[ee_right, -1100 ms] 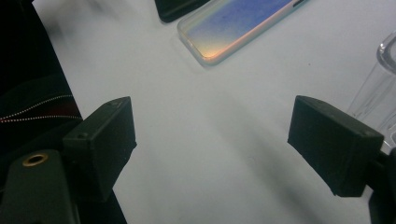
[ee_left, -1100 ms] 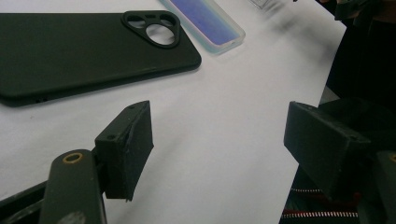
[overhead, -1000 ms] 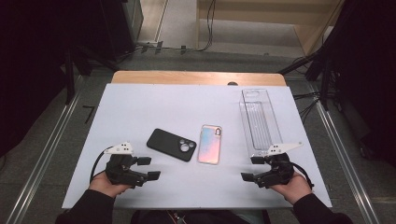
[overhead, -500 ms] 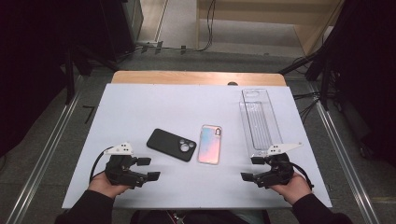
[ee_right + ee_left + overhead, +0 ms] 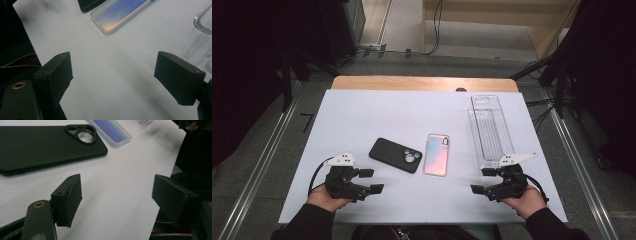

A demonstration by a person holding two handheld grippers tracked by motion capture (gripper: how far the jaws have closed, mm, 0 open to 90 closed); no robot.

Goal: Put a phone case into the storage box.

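Note:
A black phone case (image 5: 395, 155) lies back-up in the middle of the white table, its camera cutout toward the right; it fills the top left of the left gripper view as black phone case (image 5: 45, 145). Beside it on the right lies an iridescent phone case (image 5: 437, 154), seen again as the iridescent case (image 5: 120, 15). My left gripper (image 5: 371, 181) rests near the front left edge, open and empty, jaws pointing right. My right gripper (image 5: 482, 181) rests near the front right edge, open and empty, jaws pointing left. Both stand apart from the cases.
A clear plastic tray (image 5: 490, 131) lies lengthwise at the right of the table, just behind my right gripper; its edge shows as the clear tray (image 5: 200, 42). The white table top (image 5: 377, 115) ends close in front of both hands. A wooden strip (image 5: 422, 83) runs along the far edge.

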